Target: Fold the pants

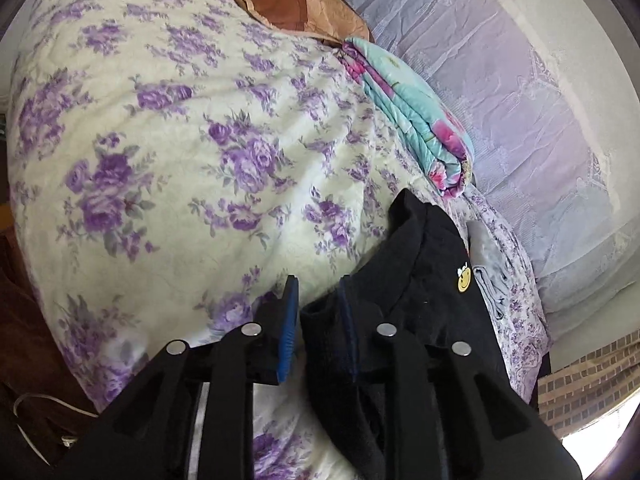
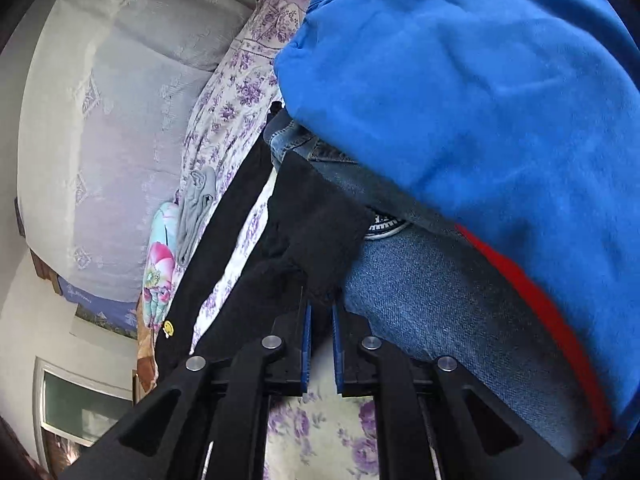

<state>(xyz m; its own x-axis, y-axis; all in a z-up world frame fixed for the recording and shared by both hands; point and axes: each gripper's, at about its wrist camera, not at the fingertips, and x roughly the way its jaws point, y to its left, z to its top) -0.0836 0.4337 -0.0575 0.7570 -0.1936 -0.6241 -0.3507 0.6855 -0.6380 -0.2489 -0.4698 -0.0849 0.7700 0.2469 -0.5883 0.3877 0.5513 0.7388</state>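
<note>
Left gripper [image 1: 318,316] jaws part-open around a black pants [image 1: 420,280] fold, pads not visibly pinching. Right gripper [image 2: 320,320] clamped on the cuff end. Pants run lengthwise along the bed's [image 1: 160,140] right edge, between both tools.

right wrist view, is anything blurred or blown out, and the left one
Right wrist view: the bright blue fabric close to the lens is soft and smeared; fisheye bends the edges. Left wrist view: sharp on the black pants, with white glare at the lower right corner.
</note>
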